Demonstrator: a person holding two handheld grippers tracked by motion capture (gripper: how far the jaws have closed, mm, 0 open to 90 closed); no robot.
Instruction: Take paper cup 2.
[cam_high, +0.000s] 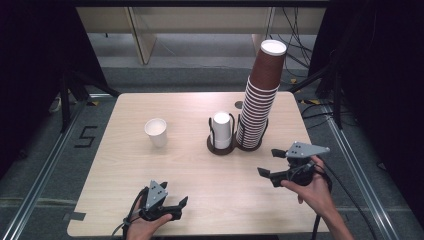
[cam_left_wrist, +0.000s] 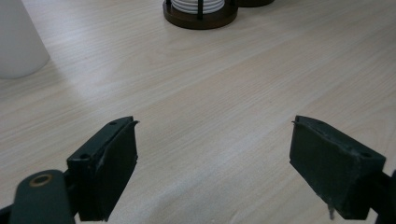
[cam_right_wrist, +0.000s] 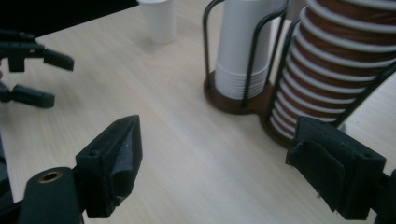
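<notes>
The desk (cam_high: 200, 165) carries a tall brown cup stack (cam_high: 261, 100) near its far right corner, mouths down, leaning right as it rises. Beside it, a short white cup stack (cam_high: 222, 129), upright. Right gripper (cam_high: 270, 163) hovers just before them, jaws wide, empty. Left gripper (cam_high: 181, 206) at the near edge, jaws wide, empty.

Left gripper (cam_left_wrist: 215, 154) low over the pale wooden table (cam_left_wrist: 224, 93), jaws wide apart, nothing between them. White cup (cam_left_wrist: 18, 42) near the far left edge. Round dark holder base (cam_left_wrist: 200, 18) with stacked white cup rims at the far edge.
</notes>
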